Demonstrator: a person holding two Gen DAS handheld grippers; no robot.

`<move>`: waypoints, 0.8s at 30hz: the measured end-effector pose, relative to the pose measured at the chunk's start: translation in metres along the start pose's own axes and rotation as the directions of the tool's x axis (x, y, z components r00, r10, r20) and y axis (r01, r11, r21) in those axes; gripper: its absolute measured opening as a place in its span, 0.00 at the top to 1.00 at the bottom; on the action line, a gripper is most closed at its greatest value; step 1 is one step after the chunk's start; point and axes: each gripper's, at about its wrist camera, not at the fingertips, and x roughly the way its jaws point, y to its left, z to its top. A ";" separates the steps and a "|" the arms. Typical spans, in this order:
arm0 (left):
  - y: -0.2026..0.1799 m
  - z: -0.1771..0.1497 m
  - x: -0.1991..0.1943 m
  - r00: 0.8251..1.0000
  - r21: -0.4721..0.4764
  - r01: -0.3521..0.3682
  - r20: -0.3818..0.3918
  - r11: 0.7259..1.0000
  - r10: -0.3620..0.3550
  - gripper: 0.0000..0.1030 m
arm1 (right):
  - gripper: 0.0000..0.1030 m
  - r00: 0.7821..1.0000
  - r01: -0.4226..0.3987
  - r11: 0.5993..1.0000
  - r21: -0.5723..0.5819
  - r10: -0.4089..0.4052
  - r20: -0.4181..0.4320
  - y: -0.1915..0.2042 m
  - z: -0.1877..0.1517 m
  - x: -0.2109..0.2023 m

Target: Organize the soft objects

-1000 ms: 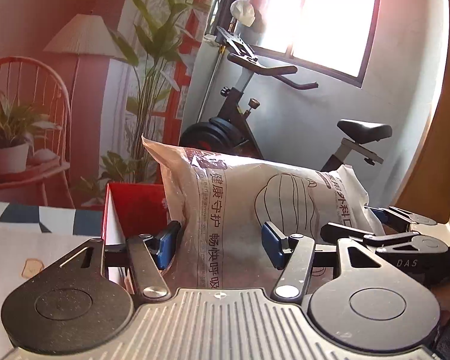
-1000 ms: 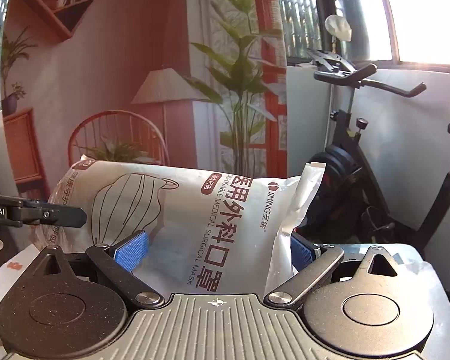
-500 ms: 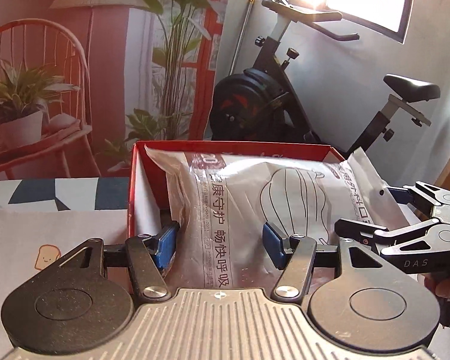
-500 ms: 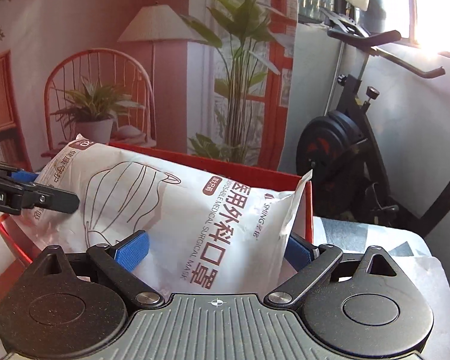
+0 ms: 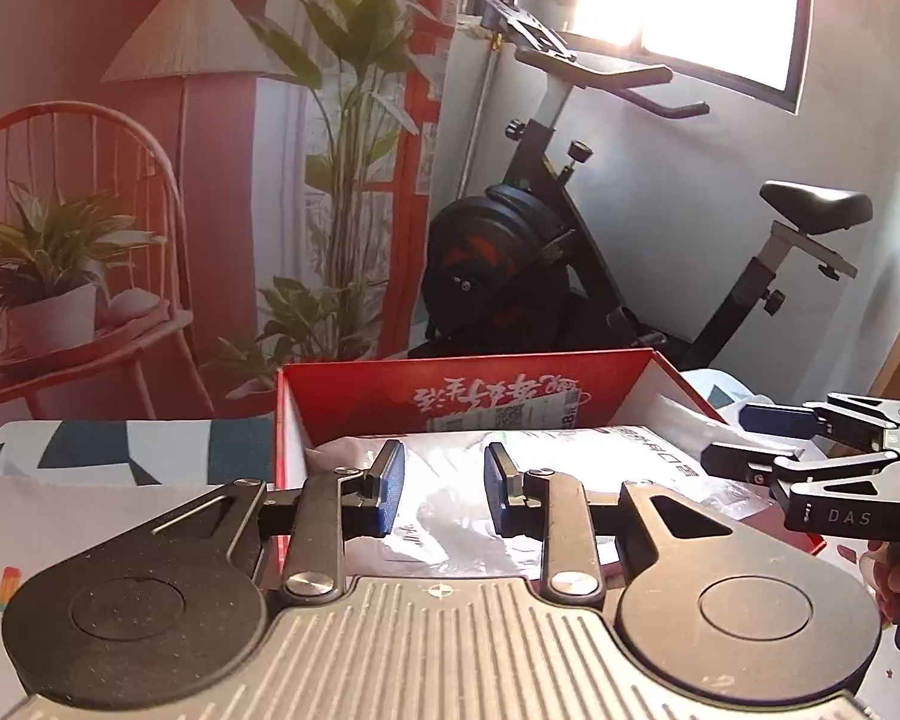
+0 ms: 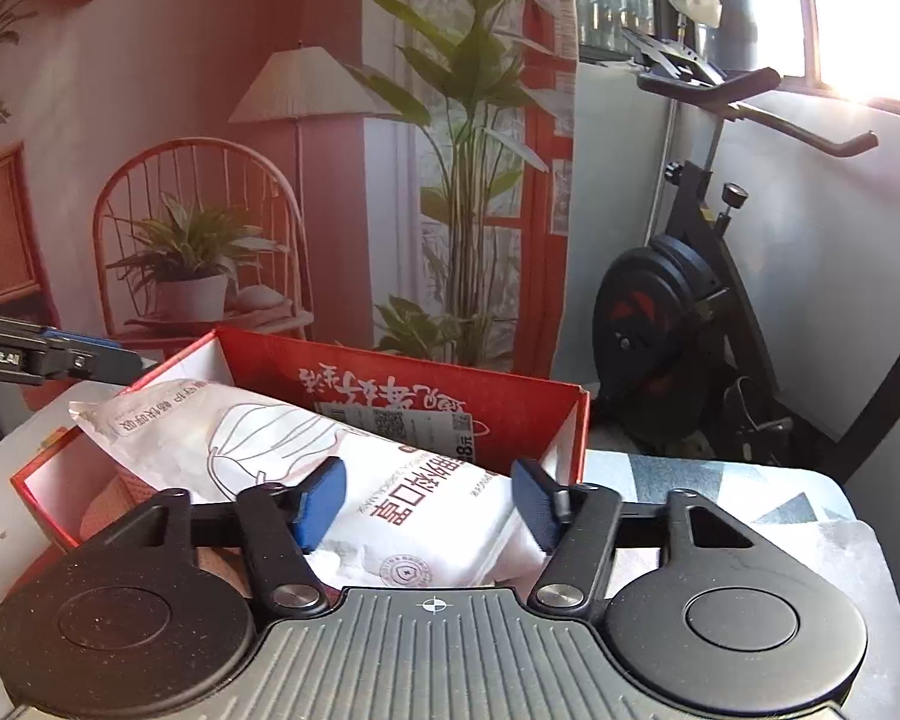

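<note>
A white plastic bag of surgical masks (image 6: 390, 480) lies inside an open red cardboard box (image 6: 438, 384) on the table. In the left wrist view the bag (image 5: 570, 450) lies flat in the box (image 5: 450, 384). My left gripper (image 5: 441, 489) is open above the bag's near end, its blue pads apart and not pressing it. My right gripper (image 6: 429, 501) is open, its pads standing either side of the bag's right end with gaps. The right gripper also shows in the left wrist view (image 5: 768, 438), and the left one in the right wrist view (image 6: 90, 357).
The box sits on a table with a patterned cloth (image 5: 120, 450). Behind it stand an exercise bike (image 5: 540, 252), a tall plant (image 5: 354, 180), a floor lamp (image 5: 192, 36) and a red chair with a potted plant (image 5: 48, 276).
The bag was held upright between both grippers, then lowered into the red box. Both grippers have opened and let it go; it now lies flat in the box.
</note>
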 end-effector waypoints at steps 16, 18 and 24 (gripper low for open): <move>0.007 -0.015 0.080 0.968 -0.029 0.032 -0.247 0.999 -0.038 0.70 | 0.74 0.935 -0.030 0.999 0.034 0.040 -0.352 0.017 0.017 0.093; 0.007 -0.016 0.084 0.965 -0.022 0.033 -0.258 0.999 -0.037 0.70 | 0.74 0.921 -0.032 0.999 0.031 0.041 -0.386 0.017 0.016 0.101; 0.006 -0.020 0.088 0.964 -0.028 0.033 -0.261 0.999 -0.039 0.70 | 0.74 0.904 -0.034 0.999 0.034 0.045 -0.425 0.015 0.014 0.109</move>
